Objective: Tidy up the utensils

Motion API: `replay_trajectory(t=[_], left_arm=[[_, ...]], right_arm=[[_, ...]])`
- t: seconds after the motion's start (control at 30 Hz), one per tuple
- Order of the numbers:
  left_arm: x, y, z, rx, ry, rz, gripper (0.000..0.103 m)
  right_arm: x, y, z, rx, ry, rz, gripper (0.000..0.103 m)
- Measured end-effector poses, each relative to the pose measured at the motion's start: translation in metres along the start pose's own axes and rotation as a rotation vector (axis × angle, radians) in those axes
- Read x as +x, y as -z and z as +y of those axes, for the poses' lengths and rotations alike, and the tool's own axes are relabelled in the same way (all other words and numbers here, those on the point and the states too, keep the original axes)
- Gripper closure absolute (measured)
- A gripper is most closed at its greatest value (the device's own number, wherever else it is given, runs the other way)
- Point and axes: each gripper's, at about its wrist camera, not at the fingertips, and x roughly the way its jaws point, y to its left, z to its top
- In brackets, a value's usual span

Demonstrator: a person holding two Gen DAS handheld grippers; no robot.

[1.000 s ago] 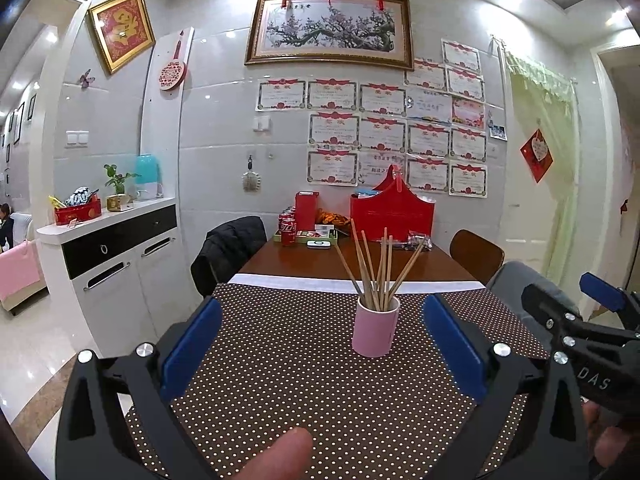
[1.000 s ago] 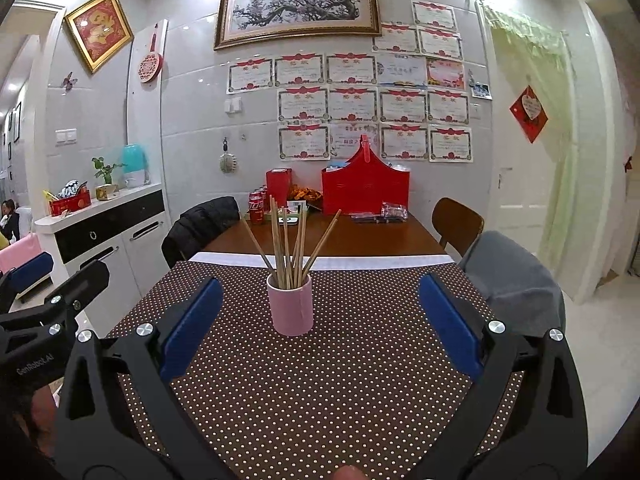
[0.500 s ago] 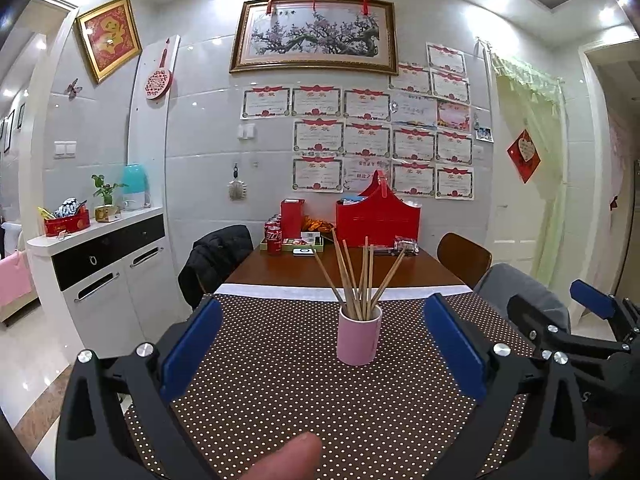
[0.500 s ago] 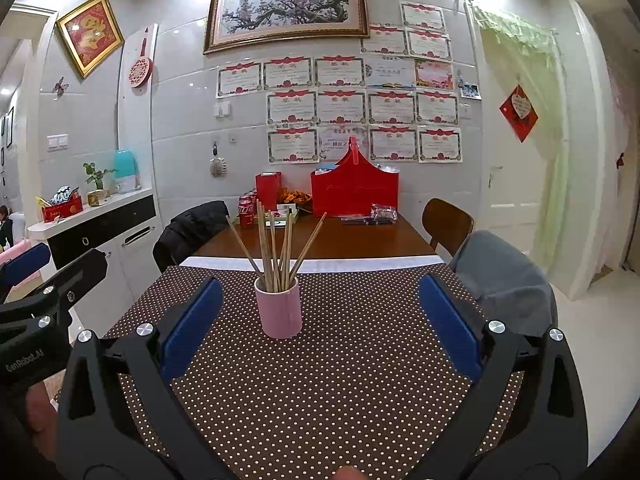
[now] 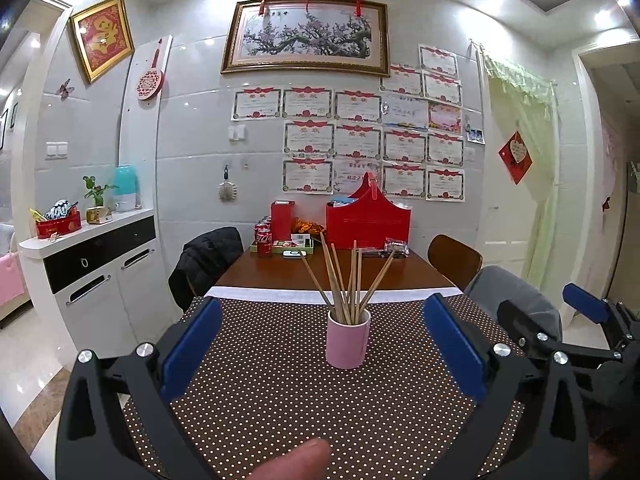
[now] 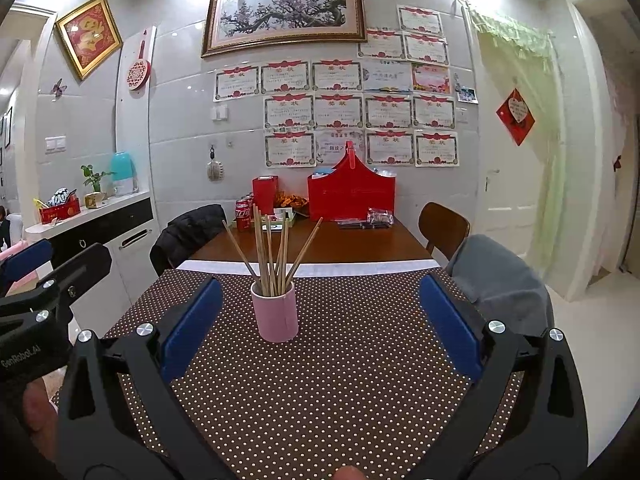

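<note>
Landmark: pink cup (image 5: 347,338) on the dotted tablecloth (image 5: 280,400).

1. My left gripper (image 5: 324,354): left of and short of the cup, fingers spread wide, holding nothing.
2. Chopsticks (image 5: 352,280): standing fanned inside the cup.
3. My right gripper (image 6: 320,328): right of and short of the cup, fingers spread wide, holding nothing.
4. Red basket (image 6: 351,194): well behind the cup, at the wall.

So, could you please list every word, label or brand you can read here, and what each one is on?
"GenRobot.AI": on the left claw's body, seen from the right wrist.
Coca-Cola script: on the red cans, only partly legible.
Wall certificates: red headings and text too small to read.
Gold character in the red picture: too blurred to read.
Red heart sign: unreadable.
</note>
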Motion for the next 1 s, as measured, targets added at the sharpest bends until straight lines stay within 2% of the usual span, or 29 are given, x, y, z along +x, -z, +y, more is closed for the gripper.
replay_trajectory(t=[0.7, 1.0], left_arm=[[0.0015, 0.0034, 0.0011, -0.015, 0.027, -0.001, 0.004], [0.0034, 0.0052, 0.0042, -0.028, 0.004, 0.011, 0.004]], right_arm=[[-0.0022, -0.0021, -0.0028, 0.005, 0.011, 0.0, 0.006], [-0.0031, -0.0016, -0.0015, 0.005, 0.012, -0.004, 0.006]])
